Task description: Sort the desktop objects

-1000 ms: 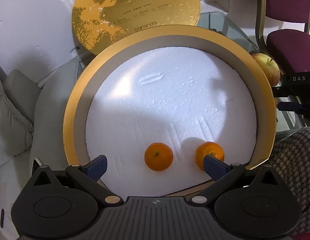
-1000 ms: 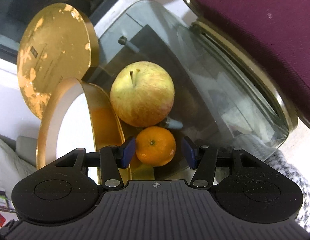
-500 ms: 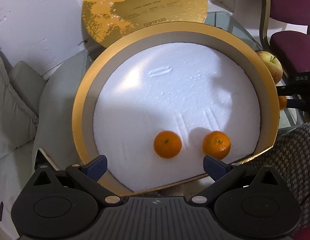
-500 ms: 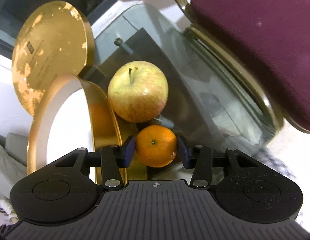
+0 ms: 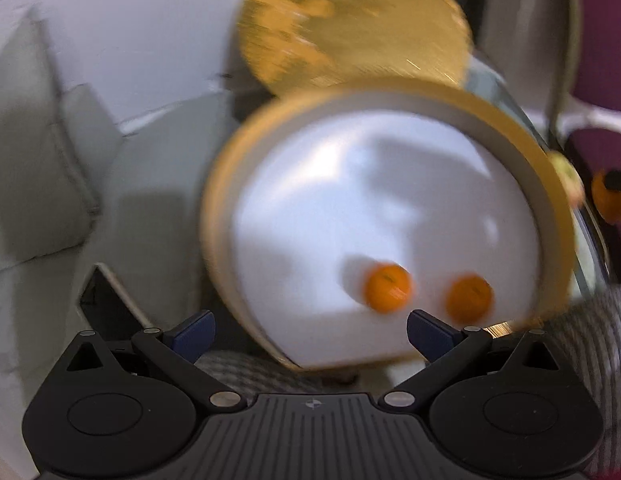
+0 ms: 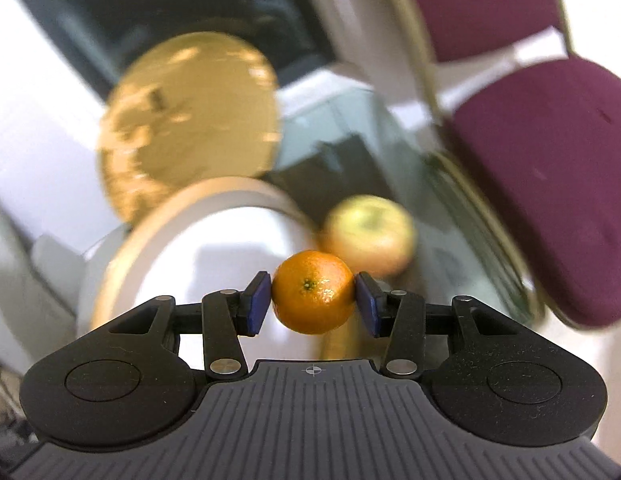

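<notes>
Lifting: right gripper (image 6: 313, 298) has raised the clamped orange (image 6: 313, 297) off the table.
Next: likely round box (image 5: 550, 184).
Left gripper (image 5: 310, 330): spread wide, empty.

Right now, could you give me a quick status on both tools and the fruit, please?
Right tool shut on a tangerine, lifted. Left tool open, empty. Two tangerines in the round box; apple outside. Path looks clear.

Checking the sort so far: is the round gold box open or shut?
Open. The gold box shows its white foam floor with two tangerines on it; its gold lid stands propped behind it.
</notes>
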Demonstrator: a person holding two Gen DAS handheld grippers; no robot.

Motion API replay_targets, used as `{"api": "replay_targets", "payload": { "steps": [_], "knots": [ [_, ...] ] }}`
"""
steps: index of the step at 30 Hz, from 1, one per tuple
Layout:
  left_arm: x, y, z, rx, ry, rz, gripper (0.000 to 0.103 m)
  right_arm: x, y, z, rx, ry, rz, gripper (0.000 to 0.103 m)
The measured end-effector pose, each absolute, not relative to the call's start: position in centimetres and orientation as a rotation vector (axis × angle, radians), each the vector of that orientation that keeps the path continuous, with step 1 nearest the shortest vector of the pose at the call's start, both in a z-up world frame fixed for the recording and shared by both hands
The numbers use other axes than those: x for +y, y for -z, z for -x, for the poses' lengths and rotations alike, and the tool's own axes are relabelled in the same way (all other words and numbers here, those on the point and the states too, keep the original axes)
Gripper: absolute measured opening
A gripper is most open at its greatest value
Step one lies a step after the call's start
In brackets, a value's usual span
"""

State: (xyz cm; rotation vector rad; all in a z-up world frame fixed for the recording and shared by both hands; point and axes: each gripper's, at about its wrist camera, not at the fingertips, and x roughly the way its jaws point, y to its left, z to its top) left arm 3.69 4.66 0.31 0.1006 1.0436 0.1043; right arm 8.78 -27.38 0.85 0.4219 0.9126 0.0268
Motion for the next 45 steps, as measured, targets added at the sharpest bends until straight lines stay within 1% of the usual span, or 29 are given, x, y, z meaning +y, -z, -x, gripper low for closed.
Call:
{"api": "replay_targets", "payload": {
  "steps": [4, 11, 15, 21, 22, 27, 31, 33, 35, 36, 40, 45],
  "knots": [
    [8.3, -0.4, -3.9, 1.037, -0.200, -0.023, 0.102, -22.7, -0.4, -10.6, 0.952, -0.122, -0.347, 0.048],
    [10.5, 2.6, -2.9, 1.127, -0.211, 0.049, 0.102, -16.1, 5.3, -12.7, 1.123, -0.197, -0.248, 0.048],
    [10.9, 3.5, -2.9, 1.151, -0.202, 0.062, 0.102, -14.4, 7.5, -13.1, 1.177, -0.213, -0.204, 0.048],
    [11.4, 3.6, -3.1, 1.154, -0.210, 0.074, 0.102, -13.2, 8.8, -13.4, 1.208, -0.224, -0.145, 0.050],
    [11.4, 3.6, -3.0, 1.153, -0.210, 0.073, 0.102, -13.1, 8.8, -13.2, 1.206, -0.227, -0.143, 0.055],
    [10.9, 3.2, -2.6, 1.143, -0.207, 0.060, 0.102, -13.7, 7.0, -12.9, 1.169, -0.222, -0.161, 0.058],
    [10.0, 2.5, -1.9, 1.125, -0.195, 0.039, 0.102, -15.3, 4.7, -11.4, 1.138, -0.206, -0.192, 0.066],
    [9.3, 2.2, -1.5, 1.120, -0.182, 0.024, 0.102, -16.4, 3.6, -10.2, 1.127, -0.201, -0.210, 0.067],
    [8.5, 2.0, -1.0, 1.119, -0.168, 0.008, 0.102, -17.5, 2.7, -8.9, 1.117, -0.197, -0.233, 0.075],
    [8.1, 1.9, -0.8, 1.119, -0.160, 0.000, 0.102, -18.1, 2.4, -8.3, 1.115, -0.192, -0.246, 0.076],
    [6.2, 1.7, 0.2, 1.117, -0.118, -0.043, 0.102, -20.1, 1.6, -5.2, 1.109, -0.172, -0.294, 0.076],
    [3.8, 1.2, 1.0, 1.104, -0.083, -0.112, 0.102, -21.3, 1.9, -2.5, 1.124, -0.174, -0.326, 0.078]
  ]
}}
